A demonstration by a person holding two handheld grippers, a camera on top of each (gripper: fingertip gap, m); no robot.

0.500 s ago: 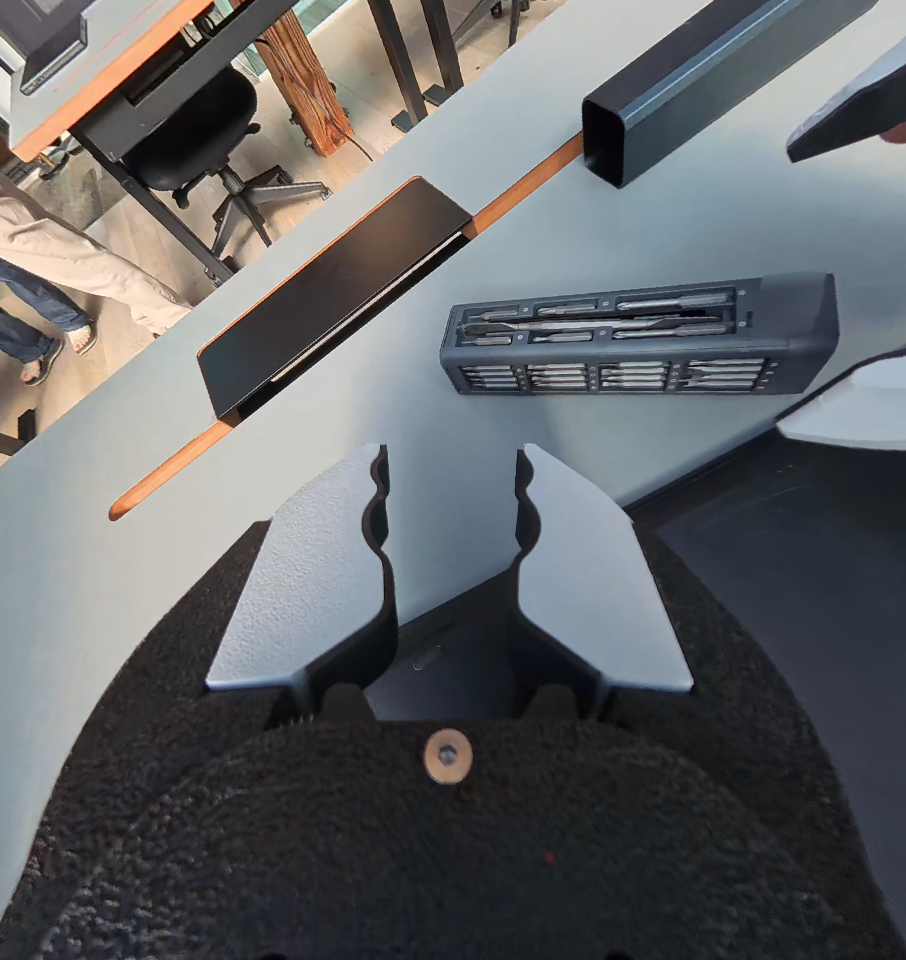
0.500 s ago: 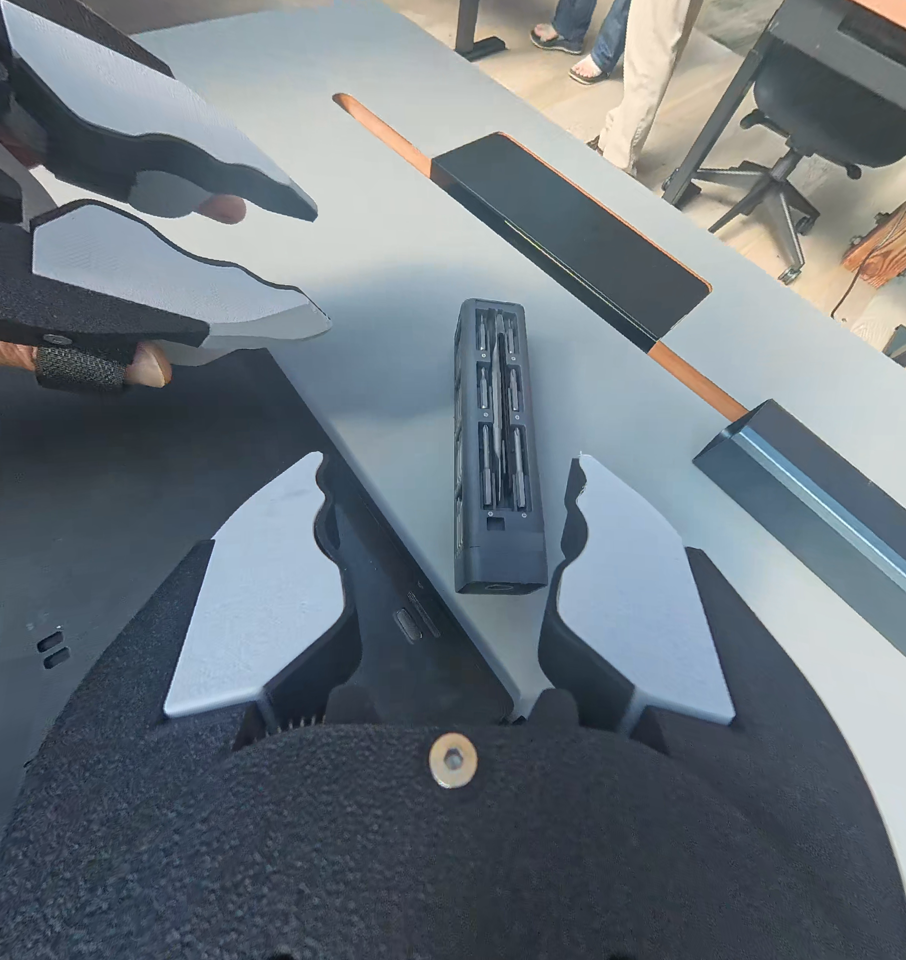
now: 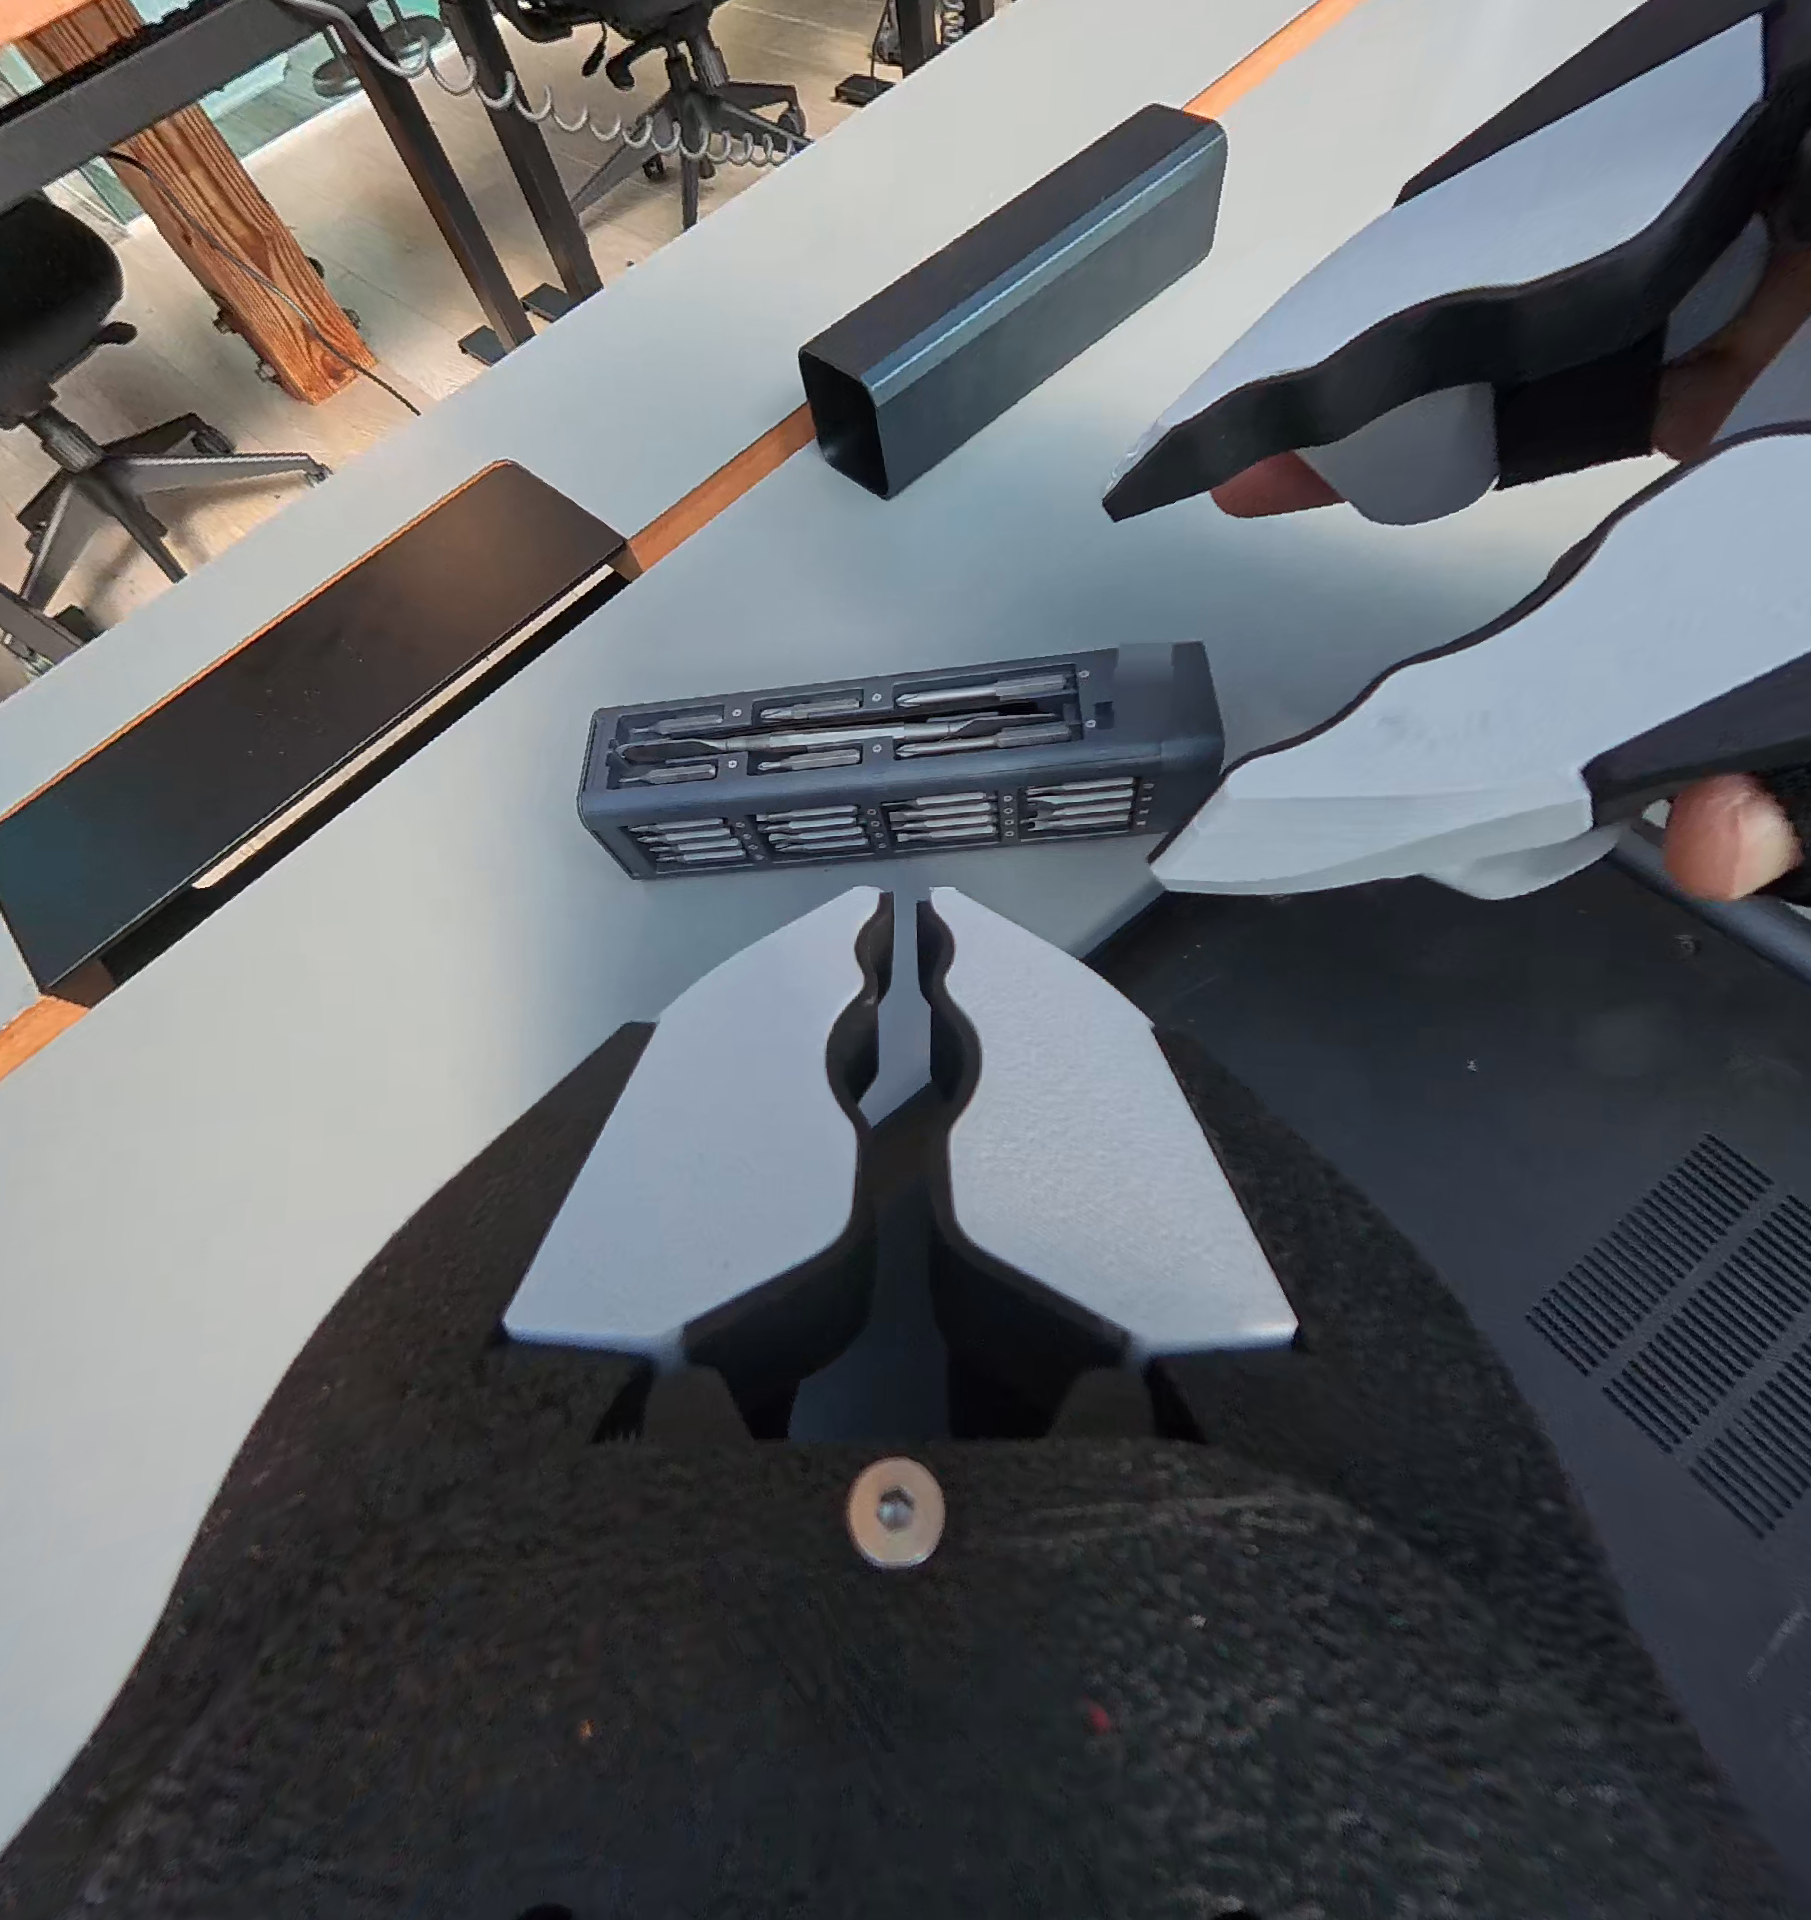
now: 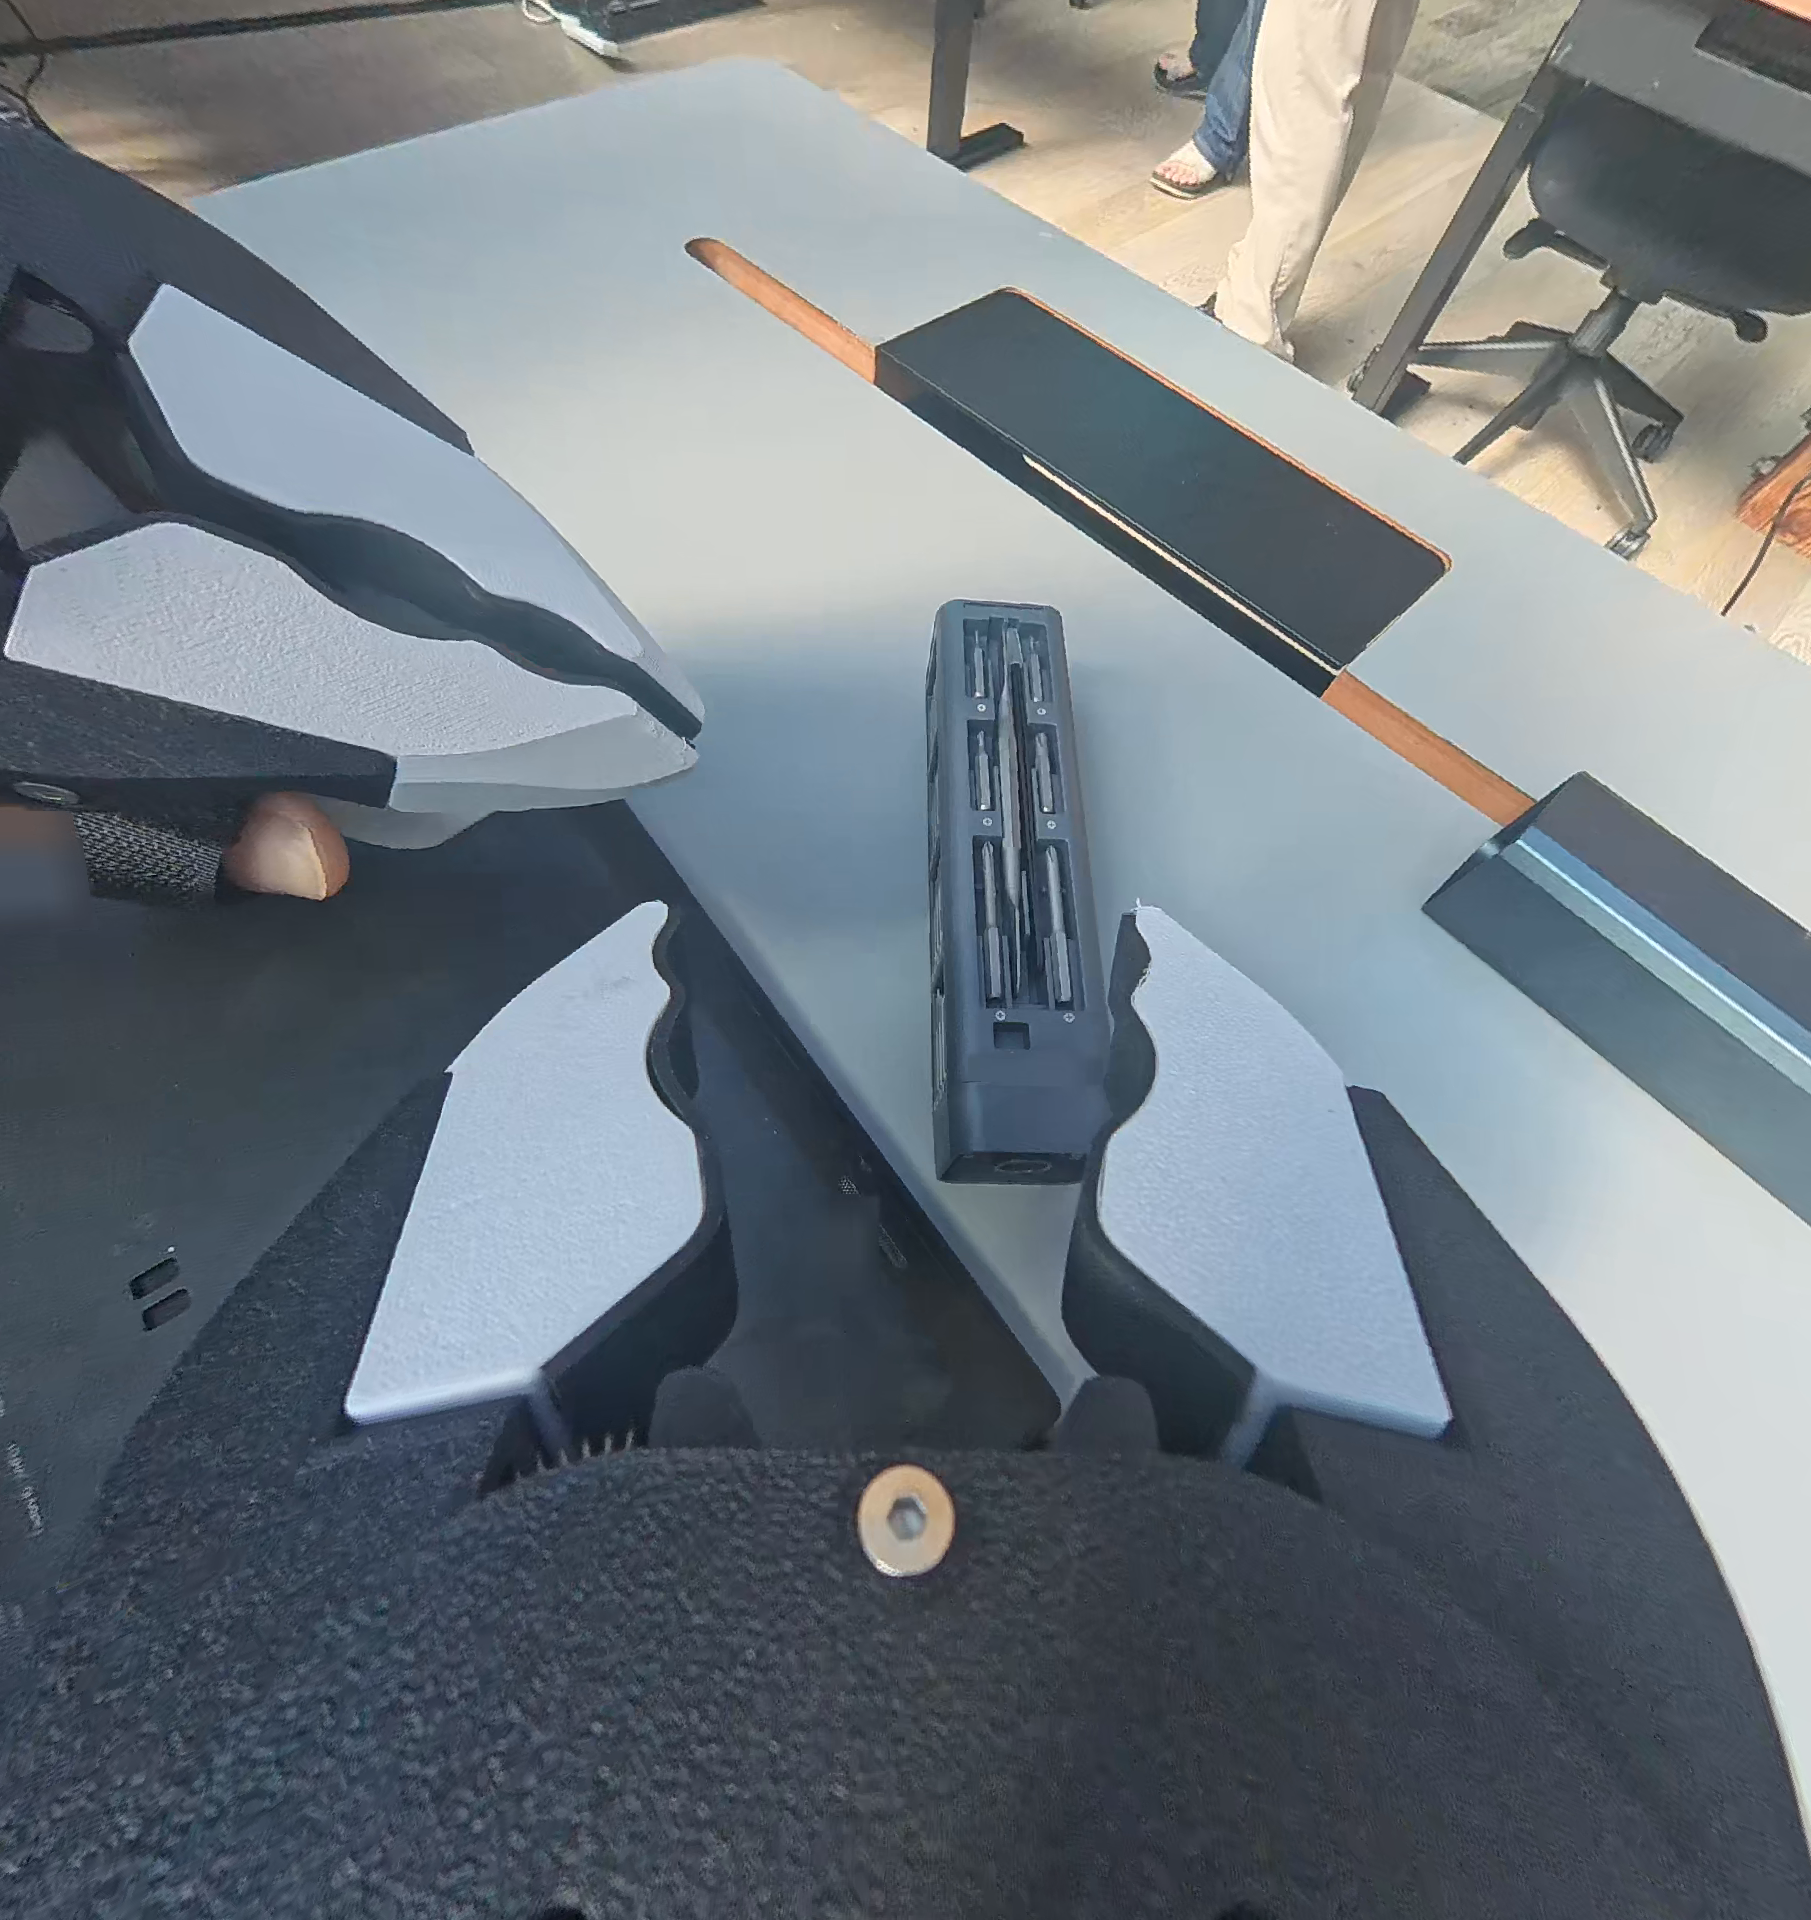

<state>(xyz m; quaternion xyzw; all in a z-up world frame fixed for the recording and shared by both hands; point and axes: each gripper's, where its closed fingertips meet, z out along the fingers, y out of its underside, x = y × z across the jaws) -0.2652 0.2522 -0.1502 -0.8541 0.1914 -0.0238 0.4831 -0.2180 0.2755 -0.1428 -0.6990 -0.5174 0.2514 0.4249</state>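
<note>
Left tongs (image 3: 906,896) have closed together; right tongs (image 4: 896,914) gape beside one bit case (image 4: 1015,894).

bit tray (image 4: 1010,883) on table (image 4: 589,343) — laptop (image 4: 205,1091) left | sleeve (image 4: 1649,997) right | cable cover (image 4: 1171,468) behind

left gripper (image 3: 906,899): jaws nearly closed, empty | right gripper (image 4: 901,920): jaws spread wide, empty

Bright daylight is washing over the pale table (image 4: 1296,1039), leaving soft shadows. Wide-angle distortion is bending the edges, and the nearest black padding is blurring slightly.
</note>
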